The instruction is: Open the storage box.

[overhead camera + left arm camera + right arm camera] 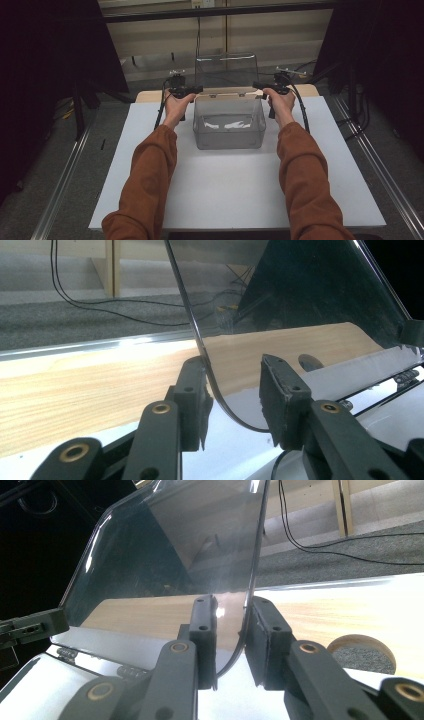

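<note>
A clear plastic box stands at the far middle of the white board, its hinged lid raised upright. My left gripper is at the lid's left edge. In the left gripper view, that gripper is open: the lid edge touches the left jaw and a gap remains before the right one. My right gripper is at the lid's right edge. In the right gripper view, this gripper is shut on the lid edge.
The white board lies on a wooden tabletop that shows behind the box. Metal rails run along both sides on the floor. Cables lie on the grey carpet beyond the table. Dark curtains hang at the left and right.
</note>
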Action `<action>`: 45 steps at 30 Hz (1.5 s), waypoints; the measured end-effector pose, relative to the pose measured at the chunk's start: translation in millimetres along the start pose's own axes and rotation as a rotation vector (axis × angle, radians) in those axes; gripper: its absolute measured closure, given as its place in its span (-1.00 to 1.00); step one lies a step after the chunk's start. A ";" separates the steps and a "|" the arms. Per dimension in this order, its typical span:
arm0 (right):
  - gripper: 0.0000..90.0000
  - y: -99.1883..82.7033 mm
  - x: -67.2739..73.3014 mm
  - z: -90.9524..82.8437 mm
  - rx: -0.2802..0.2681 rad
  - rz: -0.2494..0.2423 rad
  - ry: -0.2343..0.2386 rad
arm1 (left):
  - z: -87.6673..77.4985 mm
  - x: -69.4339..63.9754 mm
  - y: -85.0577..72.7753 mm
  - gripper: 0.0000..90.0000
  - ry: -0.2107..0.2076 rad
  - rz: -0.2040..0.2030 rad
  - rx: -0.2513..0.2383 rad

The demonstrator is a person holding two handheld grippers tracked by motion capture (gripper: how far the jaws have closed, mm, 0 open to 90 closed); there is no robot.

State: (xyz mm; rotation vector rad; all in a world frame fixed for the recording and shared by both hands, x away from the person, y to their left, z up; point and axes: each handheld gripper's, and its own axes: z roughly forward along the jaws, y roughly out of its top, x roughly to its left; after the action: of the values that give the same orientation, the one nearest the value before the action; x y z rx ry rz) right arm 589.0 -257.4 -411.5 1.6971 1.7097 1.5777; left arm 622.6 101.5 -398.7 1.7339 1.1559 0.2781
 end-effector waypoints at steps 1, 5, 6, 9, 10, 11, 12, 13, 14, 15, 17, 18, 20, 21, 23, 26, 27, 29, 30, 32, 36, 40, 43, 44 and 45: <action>0.64 0.0 0.0 0.0 0.001 0.000 0.000 | 0.1 0.0 -0.1 0.41 0.000 0.000 0.000; 0.62 -0.5 -0.4 0.6 0.008 0.016 0.000 | 2.8 -0.5 -1.7 0.32 -0.011 0.000 0.009; 0.61 -0.9 -1.1 1.1 0.008 0.022 0.004 | 3.3 -0.8 -2.3 0.25 -0.014 0.002 0.017; 0.58 -2.8 -3.3 2.6 0.017 0.038 0.018 | 4.0 1.6 -3.3 0.22 -0.031 -0.025 0.018; 0.58 -3.0 -3.9 2.8 0.018 0.047 0.022 | 4.4 2.5 -3.5 0.22 -0.034 -0.030 0.019; 0.58 -3.2 -4.2 3.2 0.020 0.053 0.024 | 4.7 2.9 -3.8 0.22 -0.038 -0.036 0.019; 0.58 -3.2 -3.9 3.3 0.021 0.055 0.021 | 4.7 2.9 -3.8 0.22 -0.038 -0.036 0.019; 0.58 -3.2 -4.4 3.2 0.025 0.058 0.021 | 4.7 2.5 -3.7 0.22 -0.036 -0.037 0.018; 0.58 -3.3 -4.7 3.6 0.024 0.065 0.022 | 4.5 2.4 -3.5 0.22 -0.034 -0.032 0.022; 0.58 -3.2 -4.6 3.8 0.025 0.068 0.021 | 4.2 2.2 -3.4 0.22 -0.035 -0.030 0.024; 0.58 -3.2 -4.1 3.9 0.023 0.068 0.019 | 5.0 0.2 -3.8 0.19 -0.026 -0.013 0.019; 0.58 -3.4 -3.9 3.7 0.025 0.070 0.018 | 5.4 -1.1 -4.0 0.13 -0.027 -0.011 0.023; 0.56 -4.0 -4.1 4.1 0.029 0.082 0.016 | 5.6 -1.3 -4.1 0.09 -0.028 -0.016 0.028; 0.56 -4.2 -4.1 4.1 0.030 0.082 0.016 | 5.9 -0.8 -4.5 0.09 -0.032 -0.020 0.025; 0.56 -4.5 -3.6 4.4 0.032 0.090 0.011 | 6.0 -0.3 -4.7 0.09 -0.034 -0.024 0.026; 0.56 -5.2 -4.2 5.0 0.032 0.104 0.011 | 5.8 -0.6 -4.7 0.09 -0.033 -0.023 0.027; 0.56 -5.4 -4.4 5.1 0.031 0.106 0.013 | 5.8 -0.5 -4.6 0.09 -0.034 -0.022 0.027; 0.56 -5.1 -4.5 4.7 0.033 0.107 0.015 | 6.0 -0.7 -4.6 0.08 -0.032 -0.018 0.024; 0.56 -5.2 -4.4 4.8 0.032 0.107 0.014 | 6.1 0.1 -5.0 0.08 -0.035 -0.018 0.025; 0.56 -5.3 -4.8 5.0 0.034 0.112 0.018 | 6.4 0.5 -5.6 0.08 -0.034 -0.022 0.024; 0.55 -5.9 -5.1 5.2 0.038 0.122 0.018 | 7.5 -0.5 -6.2 0.06 -0.022 -0.037 0.016; 0.53 -7.1 -6.3 5.5 0.046 0.140 0.026 | 7.9 0.4 -6.7 0.00 -0.013 -0.037 0.017; 0.52 -7.4 -6.8 5.9 0.052 0.158 0.026 | 7.3 0.9 -6.7 0.00 -0.015 -0.026 0.016; 0.53 -7.3 -6.5 5.9 0.051 0.152 0.025 | 7.2 0.5 -6.3 0.00 -0.010 -0.022 0.018; 0.53 -7.1 -6.0 5.9 0.053 0.148 0.022 | 7.3 -0.1 -6.2 0.00 -0.006 -0.023 0.017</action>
State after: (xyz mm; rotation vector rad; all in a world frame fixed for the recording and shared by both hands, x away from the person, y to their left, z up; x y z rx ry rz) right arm 591.5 -257.6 -422.2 1.8775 1.6847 1.6327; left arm 623.6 97.3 -407.3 1.7335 1.1762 0.2495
